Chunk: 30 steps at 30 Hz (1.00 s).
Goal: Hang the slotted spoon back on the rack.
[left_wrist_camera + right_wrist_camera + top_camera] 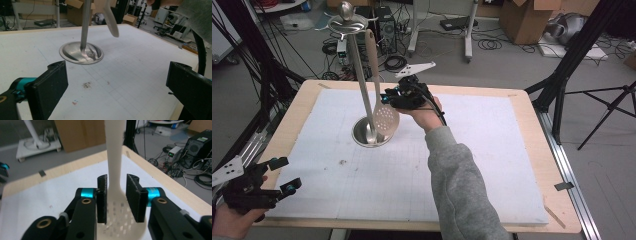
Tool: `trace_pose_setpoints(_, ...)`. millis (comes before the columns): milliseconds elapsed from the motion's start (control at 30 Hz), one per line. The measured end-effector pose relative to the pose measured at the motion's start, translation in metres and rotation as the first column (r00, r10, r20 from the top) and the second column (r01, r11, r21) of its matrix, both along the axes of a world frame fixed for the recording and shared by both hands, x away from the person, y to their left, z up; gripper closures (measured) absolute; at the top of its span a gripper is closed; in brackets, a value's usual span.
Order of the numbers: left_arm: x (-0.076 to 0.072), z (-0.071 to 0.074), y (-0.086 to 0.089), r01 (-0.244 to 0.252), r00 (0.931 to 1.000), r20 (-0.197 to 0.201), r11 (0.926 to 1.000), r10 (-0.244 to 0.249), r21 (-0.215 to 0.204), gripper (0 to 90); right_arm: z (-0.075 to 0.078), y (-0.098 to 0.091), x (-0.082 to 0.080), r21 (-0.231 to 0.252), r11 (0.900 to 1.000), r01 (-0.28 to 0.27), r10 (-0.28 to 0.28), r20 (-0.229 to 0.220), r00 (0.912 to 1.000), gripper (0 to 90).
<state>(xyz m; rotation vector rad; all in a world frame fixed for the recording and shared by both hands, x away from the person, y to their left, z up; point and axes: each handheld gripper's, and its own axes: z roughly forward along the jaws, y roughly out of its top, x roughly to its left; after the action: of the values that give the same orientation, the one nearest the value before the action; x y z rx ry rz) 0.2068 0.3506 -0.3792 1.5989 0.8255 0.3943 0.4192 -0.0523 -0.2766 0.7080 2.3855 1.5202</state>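
High view, table (522,150): white gridded mat, stand base near centre.
Stand (360,80): steel pole, hook ring on top.
Skimmer (385,119): hung beside pole, head low over base.
Right gripper (117,197): jaws clamped at skimmer's neck; advice, lift straight, keep handle clear of ring.
Left gripper (282,175): jaws apart, idle at near-left edge.

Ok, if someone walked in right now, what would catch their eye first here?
Probably the tall metal stand rising from its round base on the white mat, with a beige slotted spoon hanging beside the pole. The right gripper reaches in at mid-table, its jaws closed around the spoon where handle meets head. The left gripper sits open at the near left edge of the table, pointed toward the stand.
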Motion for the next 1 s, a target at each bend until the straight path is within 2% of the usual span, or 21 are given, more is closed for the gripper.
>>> trace_pose_setpoints(100,0.000,0.000,-0.001,0.001,1.0000,0.006,1.0000,-0.001,0.001,4.4,-0.008,-0.009,0.000,0.005,0.9999,0.012,-0.012,-0.023,0.9997,59.4)
trace_pose_setpoints(200,0.000,-0.001,-0.001,-0.001,1.0000,0.000,1.0000,0.001,-0.001,4.4,-0.012,-0.018,-0.002,0.010,0.9999,0.009,-0.009,-0.025,0.9996,53.4)
trace_pose_setpoints(300,0.001,-0.002,-0.002,-0.013,0.9999,-0.003,0.9999,0.013,0.009,4.4,-0.016,-0.024,-0.006,0.021,0.9998,0.004,-0.003,-0.019,0.9998,52.5)
trace_pose_setpoints(367,0.002,-0.002,-0.003,-0.017,0.9999,0.000,0.9997,0.017,0.016,4.4,-0.018,-0.028,-0.007,0.010,0.9999,0.002,-0.002,-0.034,0.9994,48.5)
trace_pose_setpoints(467,0.003,-0.003,-0.004,-0.011,0.9999,-0.002,0.9999,0.011,0.013,4.4,-0.020,-0.036,-0.010,0.018,0.9998,0.000,0.000,-0.034,0.9994,42.4)
trace_pose_setpoints(567,0.005,-0.003,-0.005,-0.008,1.0000,-0.003,0.9999,0.008,0.007,4.4,-0.022,-0.042,-0.012,0.006,1.0000,-0.004,0.005,-0.029,0.9996,36.6)
trace_pose_setpoints(733,0.010,-0.004,-0.008,0.001,1.0000,-0.008,1.0000,-0.001,0.000,4.4,-0.025,-0.052,-0.017,-0.029,0.9995,-0.009,0.008,-0.015,0.9998,33.1)
trace_pose_setpoints(800,0.012,-0.004,-0.010,0.010,0.9998,-0.017,0.9997,-0.010,-0.024,4.4,-0.026,-0.056,-0.019,-0.028,0.9996,-0.007,0.007,-0.019,0.9998,30.4)
trace_pose_setpoints(900,0.015,-0.001,-0.011,0.018,0.9998,-0.005,0.9975,-0.019,-0.068,4.4,-0.027,-0.061,-0.024,-0.029,0.9996,-0.006,0.005,-0.013,0.9999,24.9)
trace_pose_setpoints(1000,0.018,-0.001,-0.012,0.014,0.9999,-0.006,0.9972,-0.015,-0.074,4.4,-0.029,-0.066,-0.027,-0.037,0.9993,-0.009,0.008,-0.021,0.9997,21.2)
